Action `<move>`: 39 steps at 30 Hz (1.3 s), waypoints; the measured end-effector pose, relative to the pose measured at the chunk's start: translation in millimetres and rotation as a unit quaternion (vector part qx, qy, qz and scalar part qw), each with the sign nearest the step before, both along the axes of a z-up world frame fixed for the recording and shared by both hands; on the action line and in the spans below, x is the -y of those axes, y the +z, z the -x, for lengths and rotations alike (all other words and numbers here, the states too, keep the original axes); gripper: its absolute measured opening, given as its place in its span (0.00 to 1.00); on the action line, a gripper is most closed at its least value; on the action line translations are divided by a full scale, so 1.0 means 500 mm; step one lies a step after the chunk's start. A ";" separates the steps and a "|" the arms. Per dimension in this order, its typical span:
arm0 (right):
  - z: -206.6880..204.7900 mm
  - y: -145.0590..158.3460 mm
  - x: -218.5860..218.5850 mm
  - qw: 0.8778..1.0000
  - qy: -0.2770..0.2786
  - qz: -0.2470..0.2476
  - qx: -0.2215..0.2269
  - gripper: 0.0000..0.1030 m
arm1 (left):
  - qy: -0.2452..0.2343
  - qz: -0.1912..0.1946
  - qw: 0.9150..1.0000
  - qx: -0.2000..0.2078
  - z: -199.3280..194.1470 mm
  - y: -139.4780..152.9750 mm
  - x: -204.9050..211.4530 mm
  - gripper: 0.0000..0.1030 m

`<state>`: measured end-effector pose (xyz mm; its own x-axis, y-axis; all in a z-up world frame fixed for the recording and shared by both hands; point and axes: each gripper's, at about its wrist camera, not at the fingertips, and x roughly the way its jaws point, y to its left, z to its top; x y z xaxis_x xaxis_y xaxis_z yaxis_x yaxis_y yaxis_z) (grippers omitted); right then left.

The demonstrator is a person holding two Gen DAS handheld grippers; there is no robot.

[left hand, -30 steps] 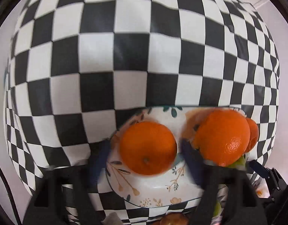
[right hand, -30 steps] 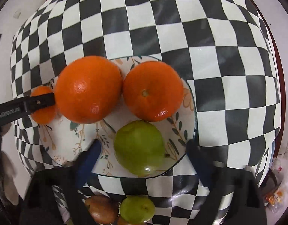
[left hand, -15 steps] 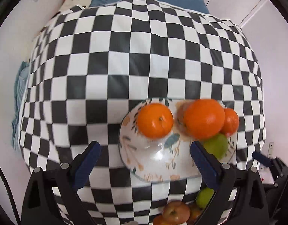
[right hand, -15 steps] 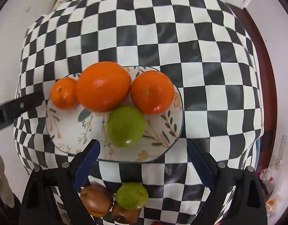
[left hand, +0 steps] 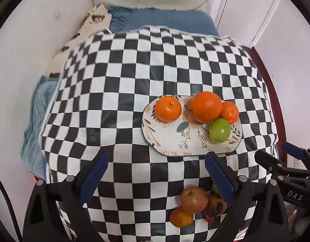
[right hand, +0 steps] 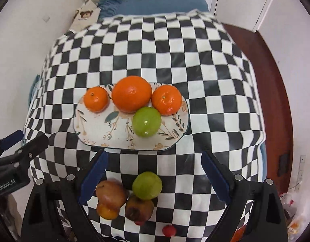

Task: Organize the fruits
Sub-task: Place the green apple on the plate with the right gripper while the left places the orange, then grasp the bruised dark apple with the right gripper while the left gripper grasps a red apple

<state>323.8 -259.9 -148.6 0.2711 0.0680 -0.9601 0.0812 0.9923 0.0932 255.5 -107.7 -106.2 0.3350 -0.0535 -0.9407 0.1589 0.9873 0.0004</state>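
Note:
A floral white plate (right hand: 98, 129) (left hand: 187, 143) lies on the checkered tablecloth (right hand: 155, 48). On it rest a large orange (right hand: 131, 93) (left hand: 205, 106), two smaller oranges (right hand: 96, 99) (right hand: 167, 99), and a green fruit (right hand: 146, 121) (left hand: 219, 130). Nearer the front edge lie loose fruits: a green one (right hand: 147, 185), a reddish apple (right hand: 111, 193) (left hand: 193, 199), a dark bruised fruit (right hand: 139, 208), a small orange (left hand: 181, 217) and a small red one (right hand: 169, 230). My left gripper (left hand: 157, 178) and right gripper (right hand: 155, 174) both hang open and empty above the table, nearer than the plate.
A bed with a blue cover (left hand: 165, 20) and a printed pillow (left hand: 88, 22) lies beyond the table. White walls flank both sides. A door (left hand: 243, 6) stands at the back right, with dark red floor (right hand: 276, 80) to the right.
Both grippers have risen and pulled back from the plate, so the plate and its fruit look smaller and the loose fruit near the front edge has come into view.

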 end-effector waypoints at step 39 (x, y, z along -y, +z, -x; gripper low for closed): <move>0.247 -0.227 0.101 0.966 -0.136 -0.204 -0.081 0.76 | 0.047 0.118 0.959 -0.255 0.045 -0.359 0.080 0.59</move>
<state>200.4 -310.2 -261.9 0.1800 0.3968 -0.9001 0.3796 0.8162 0.4357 233.1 -147.7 -285.5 -0.1509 -0.2767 -0.9490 -0.0102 0.9604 -0.2784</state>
